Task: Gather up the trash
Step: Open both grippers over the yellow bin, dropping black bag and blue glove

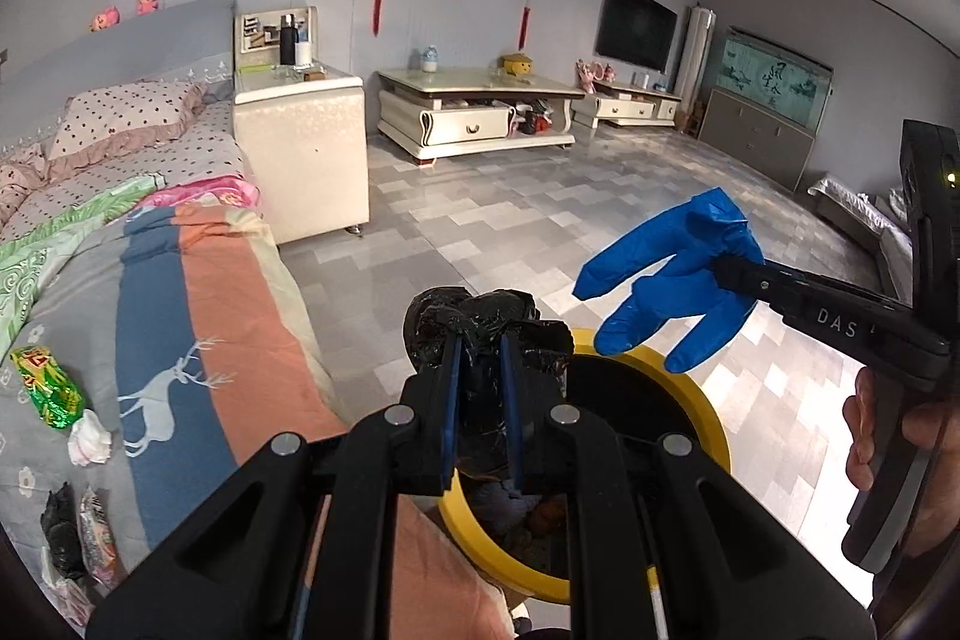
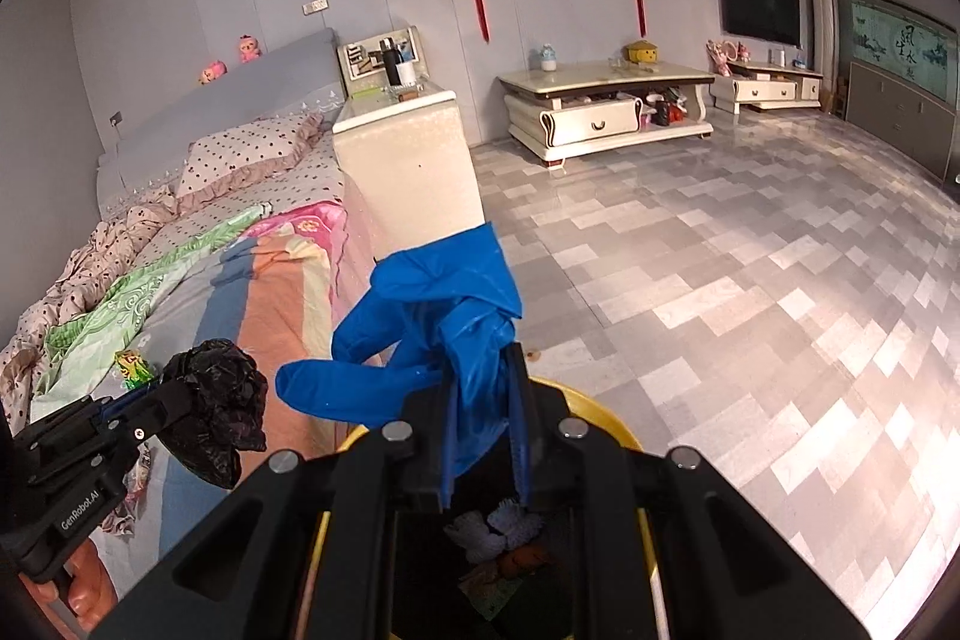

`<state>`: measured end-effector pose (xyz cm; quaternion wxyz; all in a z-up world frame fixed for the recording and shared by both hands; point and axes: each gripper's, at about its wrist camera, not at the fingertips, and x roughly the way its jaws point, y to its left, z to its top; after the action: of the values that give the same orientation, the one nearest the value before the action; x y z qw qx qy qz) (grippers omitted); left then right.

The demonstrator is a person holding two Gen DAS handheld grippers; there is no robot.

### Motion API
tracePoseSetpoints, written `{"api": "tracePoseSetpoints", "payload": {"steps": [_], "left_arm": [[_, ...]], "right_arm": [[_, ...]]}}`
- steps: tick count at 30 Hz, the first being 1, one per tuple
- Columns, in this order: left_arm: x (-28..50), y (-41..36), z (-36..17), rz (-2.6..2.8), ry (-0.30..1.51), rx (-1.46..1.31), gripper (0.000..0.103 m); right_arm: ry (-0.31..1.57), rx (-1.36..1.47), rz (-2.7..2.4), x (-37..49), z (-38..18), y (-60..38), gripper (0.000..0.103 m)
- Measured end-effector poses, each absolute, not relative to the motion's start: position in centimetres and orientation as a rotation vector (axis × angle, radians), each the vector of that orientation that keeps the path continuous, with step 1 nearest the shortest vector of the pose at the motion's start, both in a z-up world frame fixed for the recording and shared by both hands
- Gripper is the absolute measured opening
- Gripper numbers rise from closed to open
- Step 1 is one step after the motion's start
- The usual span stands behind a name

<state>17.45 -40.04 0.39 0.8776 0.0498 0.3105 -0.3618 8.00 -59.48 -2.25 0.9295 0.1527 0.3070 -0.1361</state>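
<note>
Left wrist view shows the left tongs [image 1: 480,358] pinching a black bag [image 1: 480,322] and the right tongs [image 1: 729,268] pinching a blue glove [image 1: 666,274] above the yellow bin [image 1: 708,412], while wrappers [image 1: 48,388] wait on the bed [image 1: 198,292] to their left.

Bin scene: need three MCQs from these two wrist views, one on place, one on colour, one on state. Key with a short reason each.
1. Where is the bin?
A. on the bed
B. on the floor beside the bed
C. on the TV stand

2. What colour is the glove?
A. blue
B. red
C. white

3. What is the state of the left claw?
A. open, holding nothing
B. shut on the glove
C. shut on the black bag

Key:
1 B: its yellow rim sits on the tiles next to the bed edge.
2 A: the glove in the right claw is blue in both views.
3 C: the left claw's fingers pinch the black bag.
</note>
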Motion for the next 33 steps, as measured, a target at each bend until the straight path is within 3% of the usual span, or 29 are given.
{"api": "tracePoseSetpoints", "payload": {"steps": [12, 15, 19, 22, 24, 33], "left_arm": [[19.4, -44.1, -6.3, -0.811, 0.782, 0.105, 0.013], [20.0, -43.9, -6.5, -0.819, 0.787, 0.098, 0.023], [20.0, -43.2, -6.1, -0.818, 0.766, 0.086, 0.048], [20.1, -42.6, -5.9, -0.819, 0.763, 0.079, 0.052], [20.0, -42.0, -5.7, -0.806, 0.757, 0.079, 0.057], [21.5, -37.5, -4.9, -0.723, 0.738, 0.034, 0.072]], "right_arm": [[0.736, 0.364, -0.313, 8.9, -7.5, -61.3, 0.017], [0.737, 0.369, -0.315, 8.7, -7.5, -61.4, 0.021], [0.743, 0.373, -0.328, 8.5, -7.4, -61.6, 0.033], [0.748, 0.378, -0.339, 8.2, -7.4, -61.6, 0.04], [0.75, 0.383, -0.344, 8.0, -7.5, -61.5, 0.052], [0.749, 0.377, -0.321, 7.7, -6.7, -60.1, 0.054]]}}
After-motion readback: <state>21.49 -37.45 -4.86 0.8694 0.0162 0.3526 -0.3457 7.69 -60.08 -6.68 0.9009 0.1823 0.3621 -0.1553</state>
